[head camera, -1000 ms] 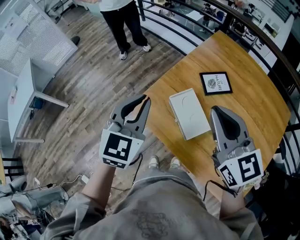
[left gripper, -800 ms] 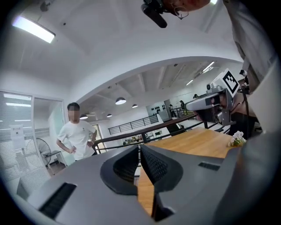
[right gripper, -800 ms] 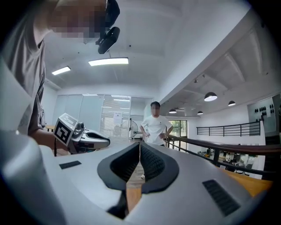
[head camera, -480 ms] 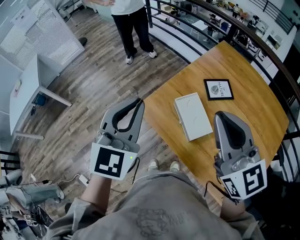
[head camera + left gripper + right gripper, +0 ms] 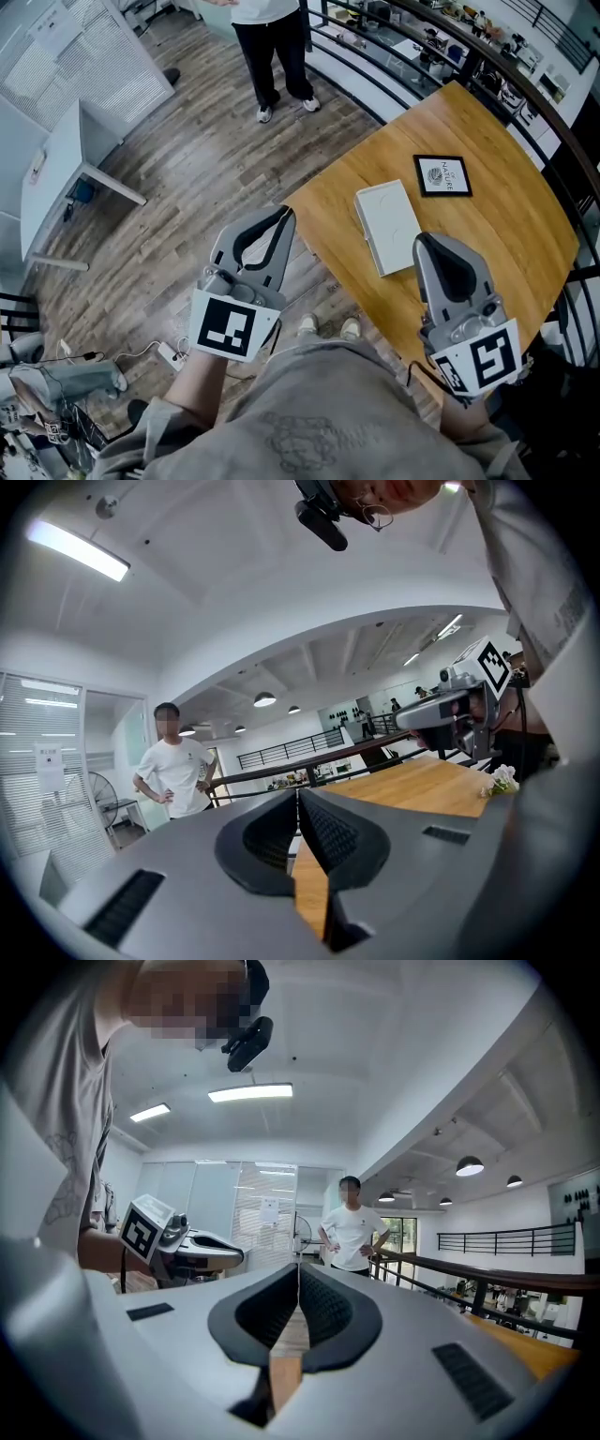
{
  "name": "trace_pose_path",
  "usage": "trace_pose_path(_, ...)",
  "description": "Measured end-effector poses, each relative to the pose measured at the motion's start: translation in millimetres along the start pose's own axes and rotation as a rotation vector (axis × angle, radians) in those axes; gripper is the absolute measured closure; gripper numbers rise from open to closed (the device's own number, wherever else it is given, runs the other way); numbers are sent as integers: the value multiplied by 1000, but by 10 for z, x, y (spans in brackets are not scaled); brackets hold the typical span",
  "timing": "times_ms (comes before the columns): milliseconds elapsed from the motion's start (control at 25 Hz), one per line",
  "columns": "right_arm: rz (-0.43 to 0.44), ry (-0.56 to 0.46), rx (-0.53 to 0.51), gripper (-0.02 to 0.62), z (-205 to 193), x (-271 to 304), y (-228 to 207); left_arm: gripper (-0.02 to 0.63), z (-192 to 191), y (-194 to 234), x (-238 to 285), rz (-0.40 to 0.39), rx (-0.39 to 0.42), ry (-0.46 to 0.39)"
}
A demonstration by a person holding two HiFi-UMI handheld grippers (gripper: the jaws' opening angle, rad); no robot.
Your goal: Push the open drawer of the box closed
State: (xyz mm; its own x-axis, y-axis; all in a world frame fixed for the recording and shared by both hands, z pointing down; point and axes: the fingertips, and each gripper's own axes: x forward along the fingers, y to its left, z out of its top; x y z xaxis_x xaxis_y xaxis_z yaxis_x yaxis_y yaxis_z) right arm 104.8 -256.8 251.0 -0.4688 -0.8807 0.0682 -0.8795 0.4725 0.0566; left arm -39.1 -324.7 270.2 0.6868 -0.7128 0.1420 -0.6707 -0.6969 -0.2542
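Head view shows the white box (image 5: 386, 225) on the table (image 5: 497, 216) just beyond your right gripper (image 5: 429, 242); with it and the left gripper (image 5: 284, 214) both pressed together and empty, set one blunt tip squarely on the drawer front and push straight.

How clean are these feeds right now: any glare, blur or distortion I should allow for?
Head view: sharp and evenly lit, with the white box and the table clear and no harsh glare. Left gripper view: heavy fisheye bending, dark corners, and the ceiling lamp is blown out. Right gripper view: the same fisheye and vignette, the light panel is bright, and there are mosaic patches over faces.
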Motion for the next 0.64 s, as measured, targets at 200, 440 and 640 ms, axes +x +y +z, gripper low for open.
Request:
trace_pose_path(200,-9,2,-1,561,-2,7,15,583,0,16,-36,-2,-3,0)
trace_pose_path(440,-27,1,-2,561,24,-24,-25,583,17,26,-47,-2,-4,2)
trace_pose_path(640,-36,3,-3,561,10,-87,-6,583,12,-29,-82,-11,-10,2)
